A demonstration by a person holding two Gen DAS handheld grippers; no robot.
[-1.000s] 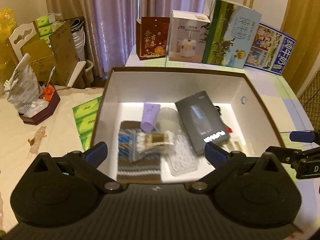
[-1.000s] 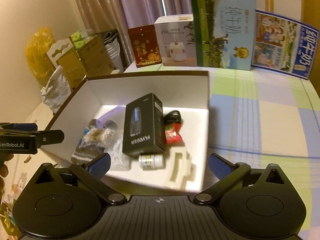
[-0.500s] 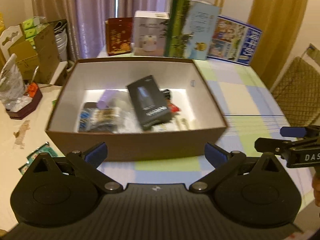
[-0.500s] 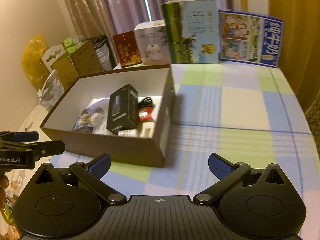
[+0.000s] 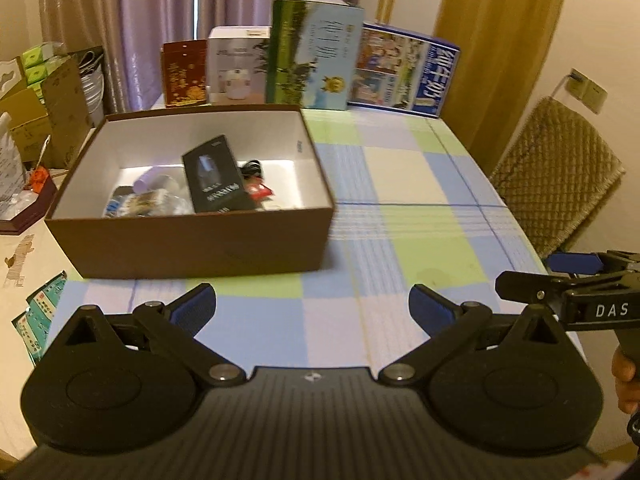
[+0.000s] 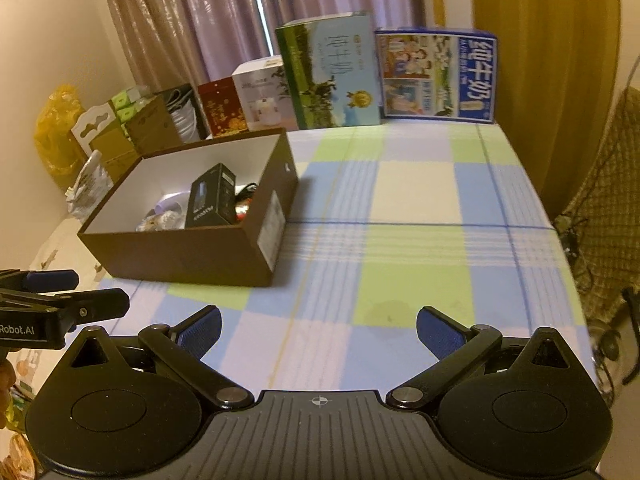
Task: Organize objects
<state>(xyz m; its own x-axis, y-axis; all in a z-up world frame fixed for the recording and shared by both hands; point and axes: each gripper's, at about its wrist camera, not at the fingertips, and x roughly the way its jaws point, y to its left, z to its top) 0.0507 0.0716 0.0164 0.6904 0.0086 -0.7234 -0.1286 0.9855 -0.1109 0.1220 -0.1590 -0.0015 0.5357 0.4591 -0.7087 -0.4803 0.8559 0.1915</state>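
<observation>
Brown box (image 5: 192, 240) stood on the checked table (image 5: 400, 184), black carton (image 5: 214, 180) leaning among small items inside, left hand-held gripper (image 5: 312, 308) spread wide and empty near the box, right hand-held gripper (image 6: 318, 330) likewise parted, holding nothing

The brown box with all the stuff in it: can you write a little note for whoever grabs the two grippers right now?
Left gripper: open, empty, over the checked tablecloth.
Right gripper: open, empty too.
Brown box: open, on the table's left side, holding the black carton, a red packet, a purple tube and other small items.
Done: items are in the box.
Left: nothing loose shows on the cloth; check further.
</observation>
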